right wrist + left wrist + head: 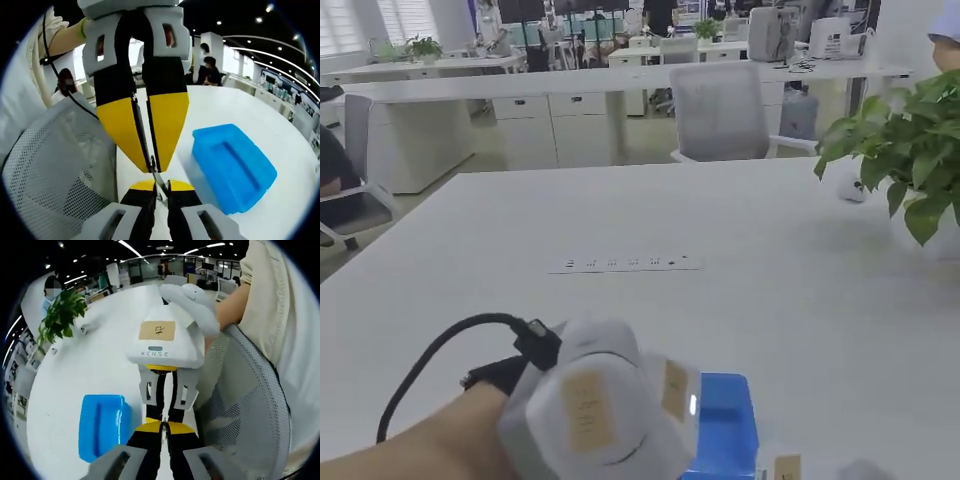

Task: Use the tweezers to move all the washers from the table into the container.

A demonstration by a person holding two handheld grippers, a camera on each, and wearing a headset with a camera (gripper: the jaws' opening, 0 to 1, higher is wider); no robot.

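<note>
Now the left tool (pixel 161 426) and right tool (pixel 160 192) meet tip to tip, both clamped narrow on thin metal tweezers (pixel 144 132), just beside a blue plastic container (pixel 235 167).

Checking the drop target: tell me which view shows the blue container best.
Right gripper view: the blue container shows whole, hollow included. Left gripper view shows it smaller; in the head view a gripper hides part.
</note>
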